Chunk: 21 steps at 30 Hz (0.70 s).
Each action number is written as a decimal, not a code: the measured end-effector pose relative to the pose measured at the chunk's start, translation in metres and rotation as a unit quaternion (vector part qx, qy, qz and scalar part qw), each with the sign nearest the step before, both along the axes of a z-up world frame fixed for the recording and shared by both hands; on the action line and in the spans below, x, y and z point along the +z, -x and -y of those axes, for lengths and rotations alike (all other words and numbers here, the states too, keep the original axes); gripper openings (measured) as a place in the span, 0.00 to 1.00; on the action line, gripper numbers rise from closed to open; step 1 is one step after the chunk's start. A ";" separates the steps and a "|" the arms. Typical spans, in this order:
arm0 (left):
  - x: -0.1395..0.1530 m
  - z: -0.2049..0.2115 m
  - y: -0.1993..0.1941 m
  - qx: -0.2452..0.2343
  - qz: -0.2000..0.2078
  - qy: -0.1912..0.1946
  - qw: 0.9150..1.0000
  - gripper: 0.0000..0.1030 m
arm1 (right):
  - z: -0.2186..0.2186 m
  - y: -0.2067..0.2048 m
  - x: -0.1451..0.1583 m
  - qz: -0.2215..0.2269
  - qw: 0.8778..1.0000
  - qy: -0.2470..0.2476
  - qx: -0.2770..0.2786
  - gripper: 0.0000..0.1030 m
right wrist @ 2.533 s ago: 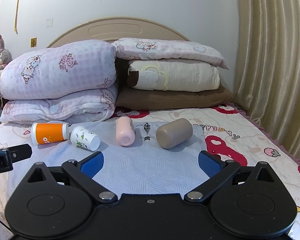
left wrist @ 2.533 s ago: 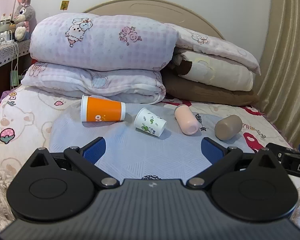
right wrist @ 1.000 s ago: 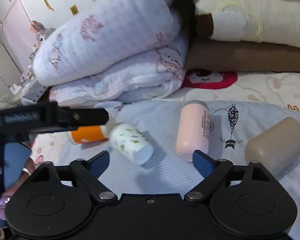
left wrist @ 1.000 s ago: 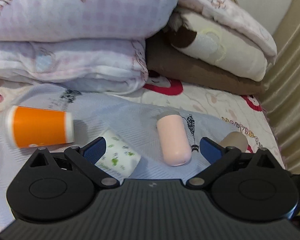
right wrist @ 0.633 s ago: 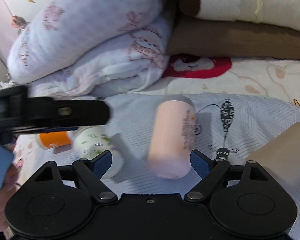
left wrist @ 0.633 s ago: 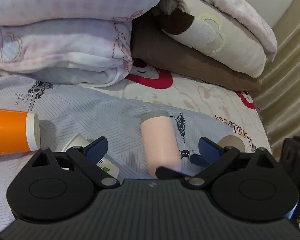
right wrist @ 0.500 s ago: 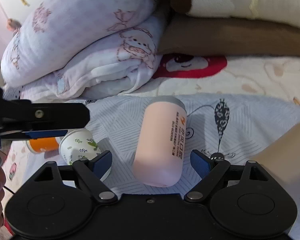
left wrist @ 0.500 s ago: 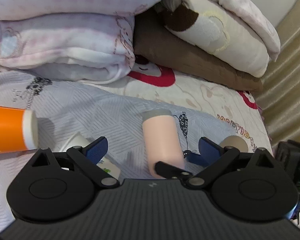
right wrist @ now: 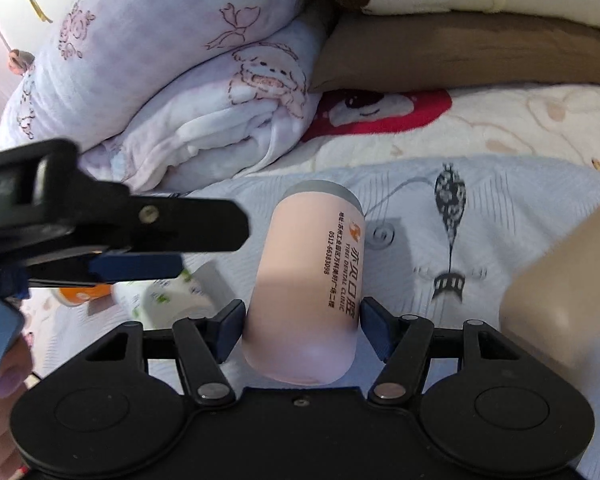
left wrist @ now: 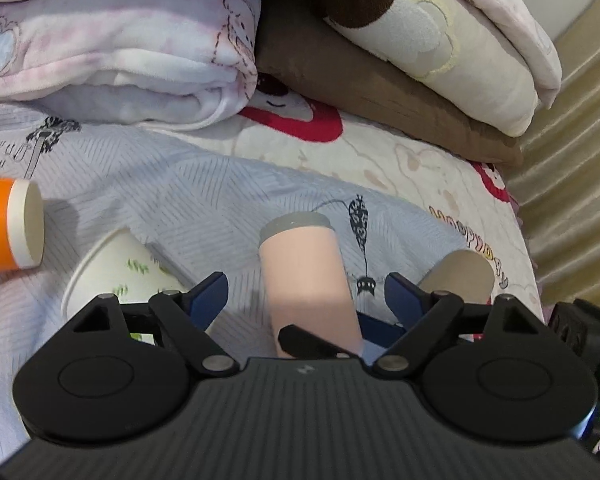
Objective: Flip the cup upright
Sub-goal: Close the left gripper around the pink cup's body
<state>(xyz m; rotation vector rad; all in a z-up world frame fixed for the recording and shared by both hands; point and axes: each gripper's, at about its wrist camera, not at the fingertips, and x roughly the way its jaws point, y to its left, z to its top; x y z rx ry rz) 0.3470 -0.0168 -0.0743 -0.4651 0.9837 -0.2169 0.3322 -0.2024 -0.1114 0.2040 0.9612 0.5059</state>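
A pink cup with a grey rim (right wrist: 308,280) lies on its side on the pale blue cloth (right wrist: 412,216), rim pointing away. My right gripper (right wrist: 302,332) has closed onto it, one finger pad against each side near its closed base. In the left wrist view the same pink cup (left wrist: 304,272) lies between the open fingers of my left gripper (left wrist: 306,296), which holds nothing. The right gripper's fingers (left wrist: 316,342) show at the cup's near end there. The left gripper's fingers (right wrist: 140,232) reach in from the left of the right wrist view.
An orange cup (left wrist: 8,228), a white paper cup with green print (left wrist: 116,276) and a tan cup (left wrist: 460,276) also lie on their sides on the cloth. Folded quilts (left wrist: 112,60) and stacked pillows (left wrist: 440,48) stand close behind. A curtain (left wrist: 580,160) hangs at right.
Both grippers moved forward and down toward the pink cup. My right gripper's fingers closed in from wide apart to pressing on the cup's sides. The left gripper stayed open.
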 end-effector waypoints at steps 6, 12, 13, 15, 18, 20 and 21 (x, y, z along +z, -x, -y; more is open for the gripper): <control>0.002 0.007 0.019 -0.011 -0.006 0.018 1.000 0.83 | 0.006 0.023 0.004 -0.011 1.000 -0.007 -0.015 0.67; -0.005 0.006 0.044 -0.014 -0.038 0.035 0.999 0.83 | 0.015 0.057 0.001 -0.043 0.997 -0.046 -0.035 0.67; -0.005 0.006 0.049 -0.015 -0.038 0.030 0.999 0.83 | 0.015 0.063 0.000 -0.045 0.997 -0.047 -0.036 0.67; -0.007 0.003 0.057 -0.013 -0.041 0.027 0.999 0.83 | 0.016 0.072 0.001 -0.048 0.997 -0.047 -0.042 0.67; -0.012 -0.005 0.068 -0.006 -0.049 0.041 0.998 0.83 | 0.023 0.087 0.006 -0.049 0.995 -0.066 -0.058 0.67; -0.016 -0.008 0.077 -0.008 -0.057 0.052 0.997 0.83 | 0.026 0.096 0.009 -0.049 0.994 -0.072 -0.063 0.67; -0.019 -0.009 0.081 -0.010 -0.061 0.059 0.996 0.82 | 0.027 0.102 0.010 -0.052 0.994 -0.076 -0.066 0.67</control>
